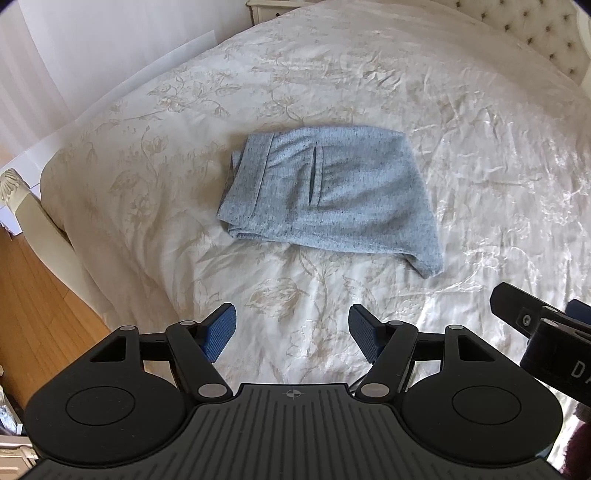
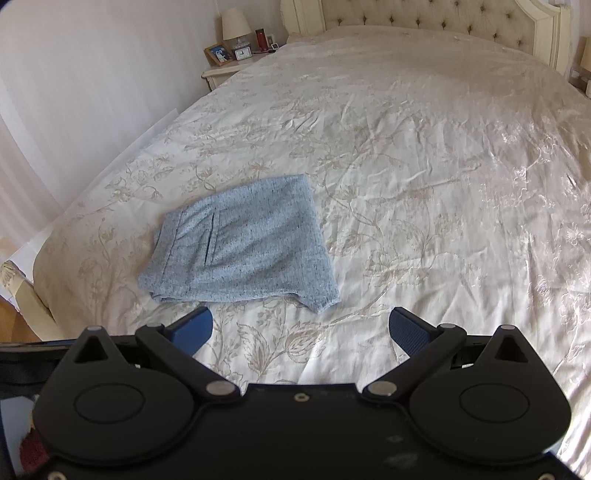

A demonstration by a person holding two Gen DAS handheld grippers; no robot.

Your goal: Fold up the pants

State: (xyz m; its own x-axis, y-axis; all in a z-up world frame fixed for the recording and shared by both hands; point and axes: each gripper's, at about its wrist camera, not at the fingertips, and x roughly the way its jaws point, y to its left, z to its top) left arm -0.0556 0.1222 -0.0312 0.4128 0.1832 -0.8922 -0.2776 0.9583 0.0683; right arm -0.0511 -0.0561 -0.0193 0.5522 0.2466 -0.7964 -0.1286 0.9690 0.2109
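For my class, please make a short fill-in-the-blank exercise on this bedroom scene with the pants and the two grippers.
1. The pants lie ____ on the bedspread.
2. Both the left gripper and the right gripper are ____, holding nothing.
3. The pants are light ____ in colour.
4. The nightstand carries a lamp beside the ____ of the bed.

Missing words: folded; open; blue; headboard
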